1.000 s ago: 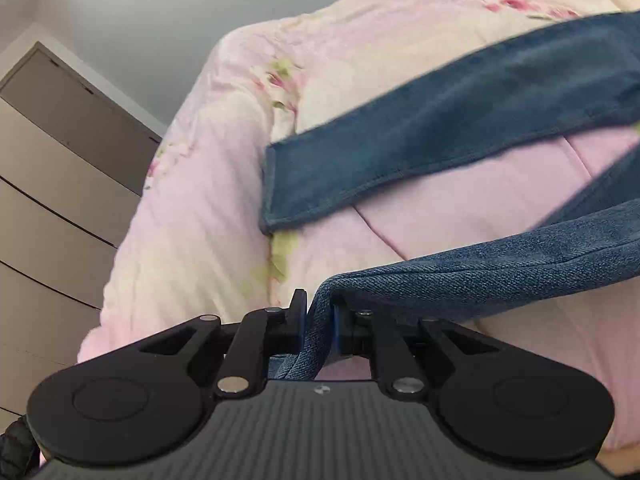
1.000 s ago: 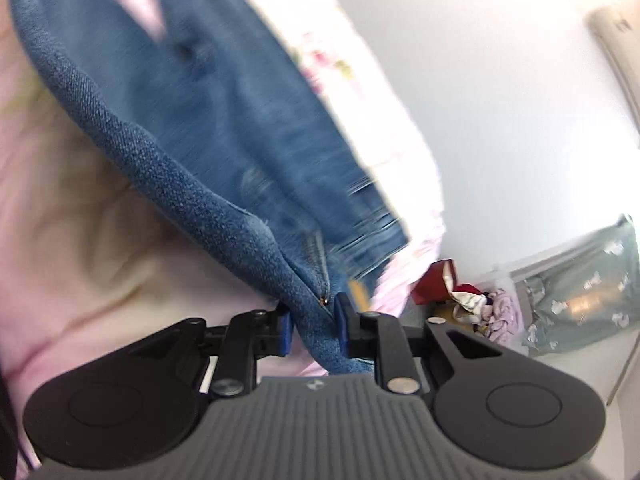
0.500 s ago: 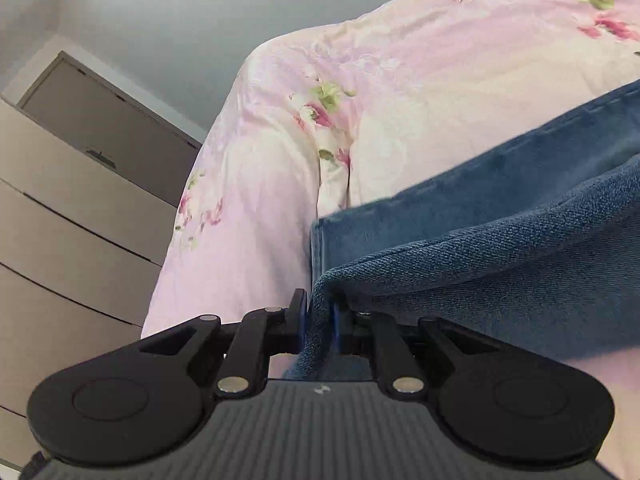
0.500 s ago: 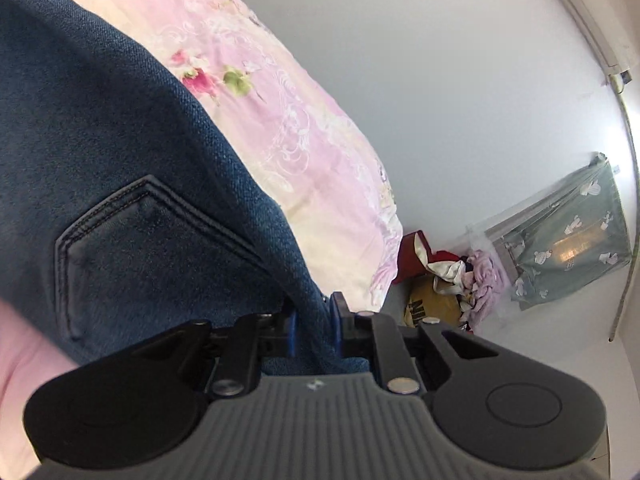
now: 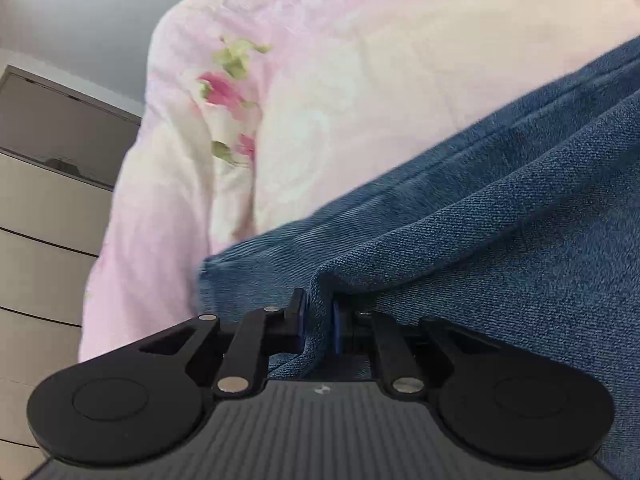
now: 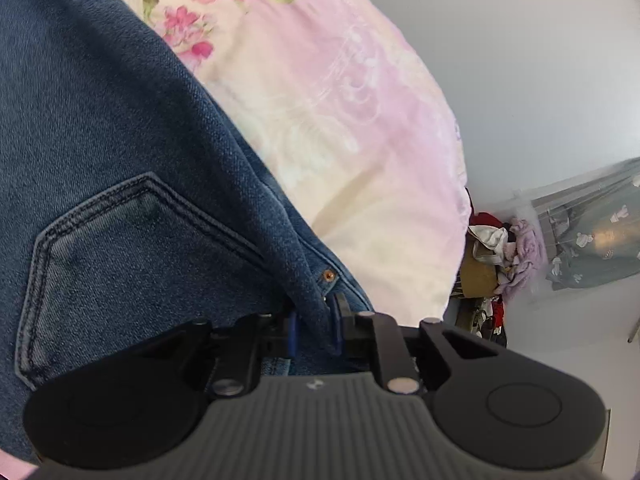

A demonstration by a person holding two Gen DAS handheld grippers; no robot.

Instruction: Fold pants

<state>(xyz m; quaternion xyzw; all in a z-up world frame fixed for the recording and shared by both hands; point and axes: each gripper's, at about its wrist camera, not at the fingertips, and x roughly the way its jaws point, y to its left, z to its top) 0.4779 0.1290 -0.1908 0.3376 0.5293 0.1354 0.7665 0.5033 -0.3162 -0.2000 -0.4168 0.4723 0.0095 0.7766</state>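
Note:
The blue denim pants [image 5: 500, 216] lie on a pink floral quilt [image 5: 320, 80]. My left gripper [image 5: 319, 320] is shut on a fold of a pant leg, low over the other leg's hem [image 5: 240, 272]. In the right wrist view the pants [image 6: 120, 160] show a back pocket [image 6: 132, 264] and a copper rivet [image 6: 329, 275]. My right gripper [image 6: 314, 328] is shut on the waist edge of the pants, close to the quilt [image 6: 340, 100].
A beige chest of drawers [image 5: 44, 216] stands left of the bed. Beyond the bed's right edge is a heap of clothes [image 6: 504, 248] and a grey patterned bag [image 6: 592, 236] against a white wall.
Both grippers carried the held leg over onto the other leg and came down toward the quilt. The lifted denim now lies on the lower layer. Both grips stayed shut.

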